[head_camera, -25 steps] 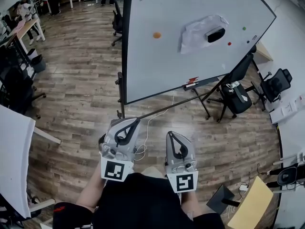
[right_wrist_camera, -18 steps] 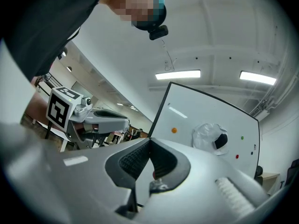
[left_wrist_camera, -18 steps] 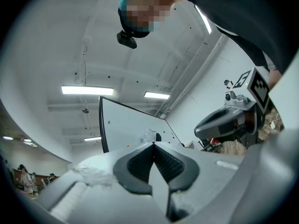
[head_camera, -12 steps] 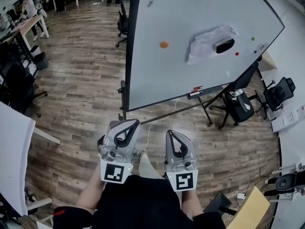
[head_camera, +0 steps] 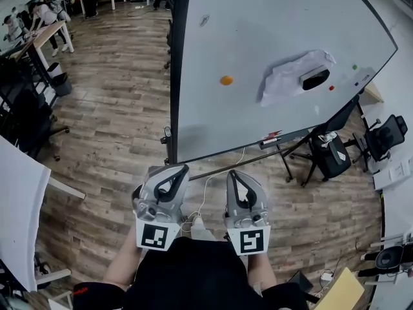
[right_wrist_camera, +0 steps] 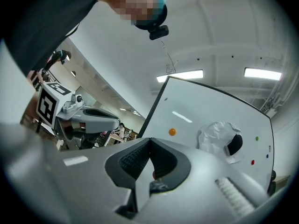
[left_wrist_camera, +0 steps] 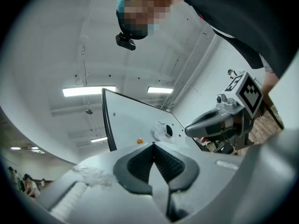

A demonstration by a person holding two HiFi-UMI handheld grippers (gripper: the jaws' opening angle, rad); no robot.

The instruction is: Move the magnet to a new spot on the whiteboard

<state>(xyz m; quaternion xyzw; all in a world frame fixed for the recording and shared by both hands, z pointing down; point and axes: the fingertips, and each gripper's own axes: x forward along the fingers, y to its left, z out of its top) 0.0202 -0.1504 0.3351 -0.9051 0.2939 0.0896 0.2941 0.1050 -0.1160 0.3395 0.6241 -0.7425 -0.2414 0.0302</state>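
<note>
This is an open-plan office: a large white rolling whiteboard [head_camera: 258,37], black swivel office chairs [head_camera: 387,137], wooden desks [head_camera: 46,36] and wood-plank flooring [head_camera: 110,128].

Wood-plank floor [head_camera: 116,108], office chairs [head_camera: 332,159], desks [head_camera: 46,34], ceiling strip lights [left_wrist_camera: 88,91].

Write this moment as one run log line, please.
left tongs: shut, empty | right tongs: shut, empty | orange magnet: on whiteboard, untouched

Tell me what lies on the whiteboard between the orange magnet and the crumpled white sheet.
Nothing: in the head view, bare whiteboard separates orange magnet from crumpled white sheet.
</note>
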